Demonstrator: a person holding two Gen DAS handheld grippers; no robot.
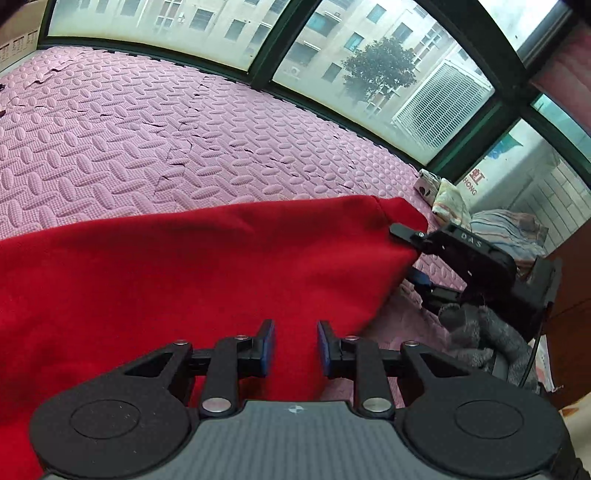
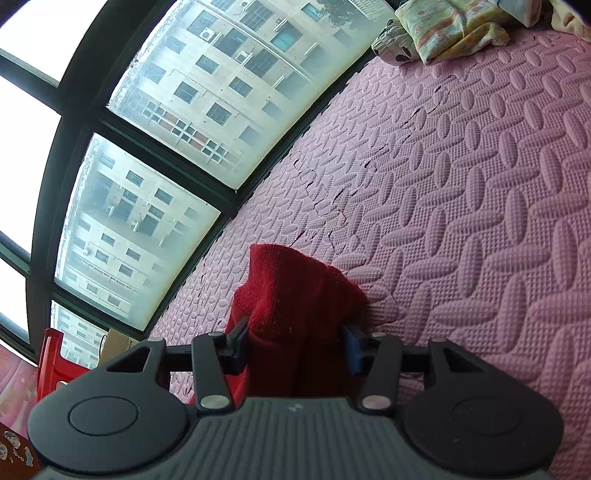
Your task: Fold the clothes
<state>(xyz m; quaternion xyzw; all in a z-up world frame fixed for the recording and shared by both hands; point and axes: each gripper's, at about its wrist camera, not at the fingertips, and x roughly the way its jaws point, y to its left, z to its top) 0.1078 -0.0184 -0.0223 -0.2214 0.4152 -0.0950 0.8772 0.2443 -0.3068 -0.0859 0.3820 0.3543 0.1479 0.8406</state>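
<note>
A red knit garment (image 1: 166, 280) hangs as a broad sheet over the pink foam mat (image 1: 147, 140), stretched between my two grippers. In the left wrist view my left gripper (image 1: 295, 343) sits at the garment's lower right edge. Red cloth fills the narrow gap between its fingers. My right gripper (image 1: 410, 254) grips the garment's far right corner from the right side. In the right wrist view that corner of the garment (image 2: 291, 295) is bunched up between the two fingers of my right gripper (image 2: 295, 336), which is shut on it above the mat (image 2: 480, 221).
Dark-framed windows (image 1: 266, 62) border the mat's far edge. Folded floral cloth (image 2: 454, 29) and striped bedding (image 1: 506, 229) lie at the mat's right end. Grey fuzzy fabric (image 1: 476, 328) sits under the right gripper's body. A red stool (image 2: 51, 358) stands by the window.
</note>
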